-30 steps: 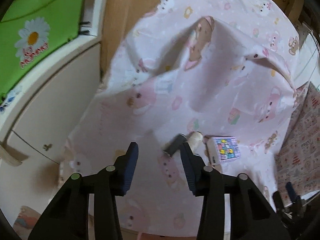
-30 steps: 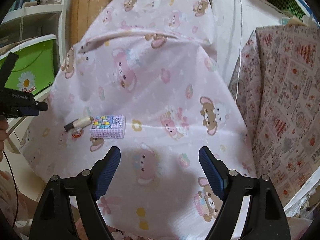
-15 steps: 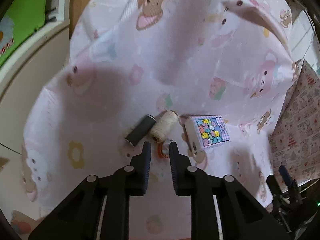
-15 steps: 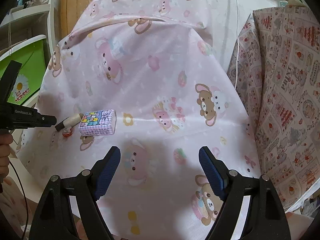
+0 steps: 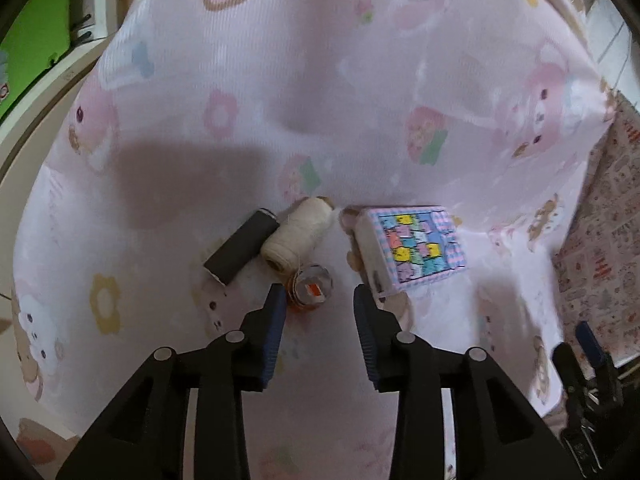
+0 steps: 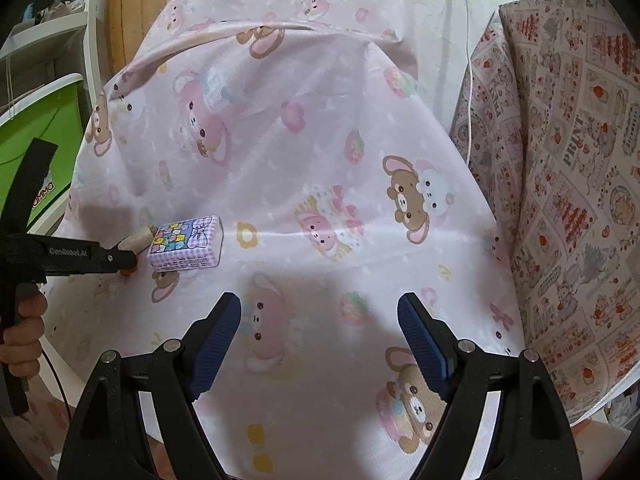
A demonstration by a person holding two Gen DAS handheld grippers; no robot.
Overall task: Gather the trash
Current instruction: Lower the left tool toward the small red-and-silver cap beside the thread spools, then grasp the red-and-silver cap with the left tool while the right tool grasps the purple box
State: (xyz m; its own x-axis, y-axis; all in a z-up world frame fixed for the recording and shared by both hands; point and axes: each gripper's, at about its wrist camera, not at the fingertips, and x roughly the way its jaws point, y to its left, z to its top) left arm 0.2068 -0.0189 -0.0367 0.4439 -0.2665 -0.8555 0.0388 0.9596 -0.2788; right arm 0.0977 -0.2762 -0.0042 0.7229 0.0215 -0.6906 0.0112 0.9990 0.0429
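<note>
On the pink cartoon-print sheet (image 5: 320, 80) lie a black thread spool (image 5: 242, 252), a cream thread spool (image 5: 296, 234), a small orange thread bobbin (image 5: 314, 288) and a pastel tissue pack (image 5: 412, 248). My left gripper (image 5: 320, 300) is open just above the sheet, its fingertips either side of the orange bobbin, not closed on it. In the right wrist view the left gripper (image 6: 124, 260) sits beside the tissue pack (image 6: 186, 244) and the cream spool (image 6: 138, 240). My right gripper (image 6: 320, 312) is open and empty, hovering over the sheet's middle (image 6: 320, 200).
A green storage box with a white rim (image 6: 40, 152) stands to the left of the bed. A red-print patterned fabric (image 6: 560, 200) rises on the right. A wooden door (image 6: 128, 20) and white cable (image 6: 468, 60) are at the back.
My left gripper moved forward and down to the orange bobbin; its jaws, nearly shut half a second ago, have opened around it. The right gripper edged slightly forward.
</note>
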